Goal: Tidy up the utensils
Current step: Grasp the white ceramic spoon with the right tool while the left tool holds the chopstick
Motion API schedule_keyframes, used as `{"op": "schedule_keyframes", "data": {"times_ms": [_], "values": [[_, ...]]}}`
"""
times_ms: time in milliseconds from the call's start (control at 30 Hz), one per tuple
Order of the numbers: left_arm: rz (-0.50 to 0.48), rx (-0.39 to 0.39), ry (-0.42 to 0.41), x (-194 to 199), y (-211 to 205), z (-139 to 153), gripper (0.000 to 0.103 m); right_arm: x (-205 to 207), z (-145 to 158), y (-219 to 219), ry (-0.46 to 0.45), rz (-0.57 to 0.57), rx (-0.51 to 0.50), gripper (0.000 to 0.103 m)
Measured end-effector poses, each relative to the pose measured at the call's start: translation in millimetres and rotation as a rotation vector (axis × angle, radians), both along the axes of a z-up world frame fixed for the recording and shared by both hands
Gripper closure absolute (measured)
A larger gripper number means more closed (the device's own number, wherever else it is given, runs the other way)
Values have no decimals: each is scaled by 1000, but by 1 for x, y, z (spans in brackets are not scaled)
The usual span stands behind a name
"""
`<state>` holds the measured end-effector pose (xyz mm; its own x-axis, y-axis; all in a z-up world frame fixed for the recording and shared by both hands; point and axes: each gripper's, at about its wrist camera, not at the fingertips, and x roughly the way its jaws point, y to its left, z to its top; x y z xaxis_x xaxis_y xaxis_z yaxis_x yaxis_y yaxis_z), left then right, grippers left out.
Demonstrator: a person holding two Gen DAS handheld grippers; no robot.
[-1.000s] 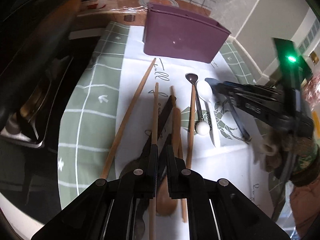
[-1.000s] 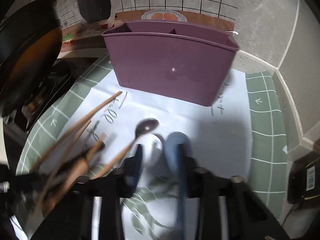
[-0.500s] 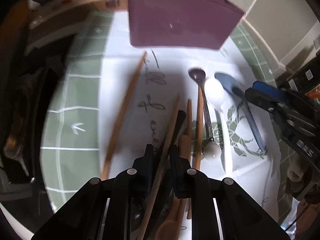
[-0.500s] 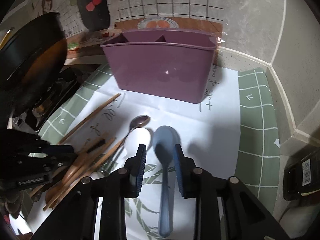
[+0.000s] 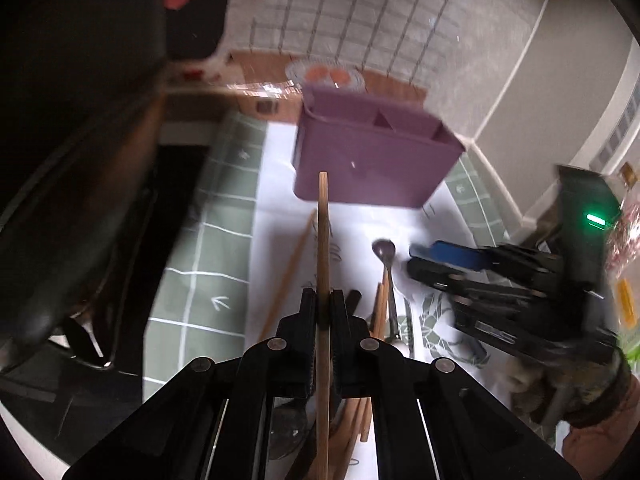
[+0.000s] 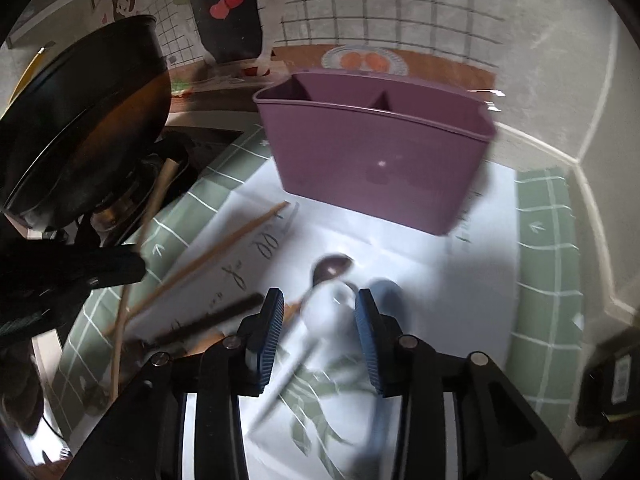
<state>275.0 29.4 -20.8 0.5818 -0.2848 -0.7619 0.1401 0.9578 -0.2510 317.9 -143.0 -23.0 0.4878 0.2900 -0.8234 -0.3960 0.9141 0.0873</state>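
OK: left gripper (image 5: 323, 312) pinches a wooden chopstick (image 5: 322, 240), tip lifted toward the purple caddy (image 5: 372, 160). Only right wrist shows right gripper (image 6: 319, 320) opening over white spoon (image 6: 324, 312), untouched.

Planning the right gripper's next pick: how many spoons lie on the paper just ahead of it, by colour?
dark metal spoon: 1
white spoon: 1
blue spoon: 1
Total: 3
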Motion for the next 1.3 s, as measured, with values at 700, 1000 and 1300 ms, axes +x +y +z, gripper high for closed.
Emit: {"op": "schedule_keyframes", "data": {"times_ms": [700, 1000, 1300], "values": [[66, -104, -51, -11, 33, 6, 96, -71, -36, 38, -5, 69, -31, 64], [64, -100, -87, -21, 27, 18, 96, -76, -2, 22, -66, 75, -57, 85], [42, -97, -127, -28, 14, 35, 96, -52, 75, -5, -217, 21, -9, 92]]}}
